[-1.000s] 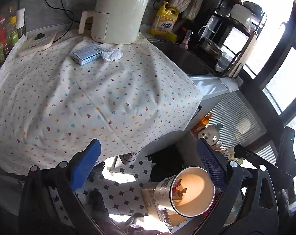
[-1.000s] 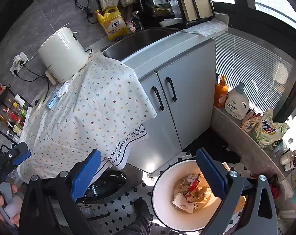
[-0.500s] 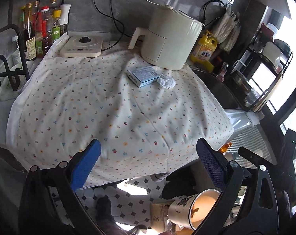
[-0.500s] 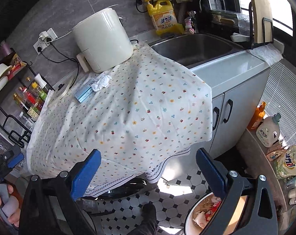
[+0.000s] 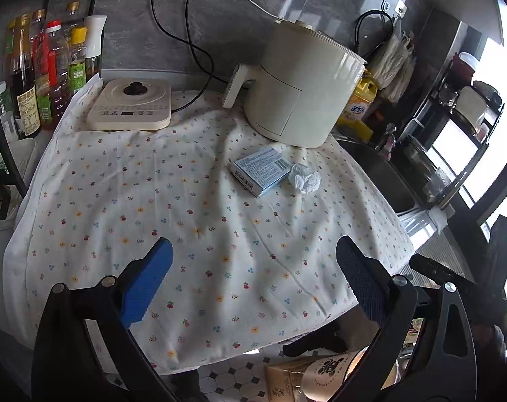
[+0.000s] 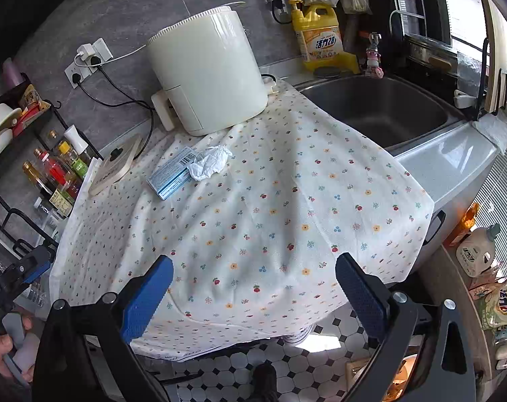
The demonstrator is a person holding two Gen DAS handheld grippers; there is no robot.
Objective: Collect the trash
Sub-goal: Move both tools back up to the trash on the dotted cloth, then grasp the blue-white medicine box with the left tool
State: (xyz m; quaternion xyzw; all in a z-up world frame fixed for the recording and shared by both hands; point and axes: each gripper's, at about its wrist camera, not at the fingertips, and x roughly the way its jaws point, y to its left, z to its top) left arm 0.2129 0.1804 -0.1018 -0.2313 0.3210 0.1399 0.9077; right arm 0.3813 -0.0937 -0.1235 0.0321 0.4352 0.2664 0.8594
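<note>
On our left, we hold the left gripper (image 5: 253,279) with fingers spread wide and empty. The blue box (image 5: 261,170) lies on the clothed bench (image 5: 153,201) toward 12 o'clock, well apart, its long axis running 10 to 4; the crumpled tissue (image 5: 304,178) touches its right end. Our right gripper (image 6: 251,288), also spread and empty, sees both at 11 o'clock. Neither looks clearly nearer. The box's print and barcode are too small to read.
</note>
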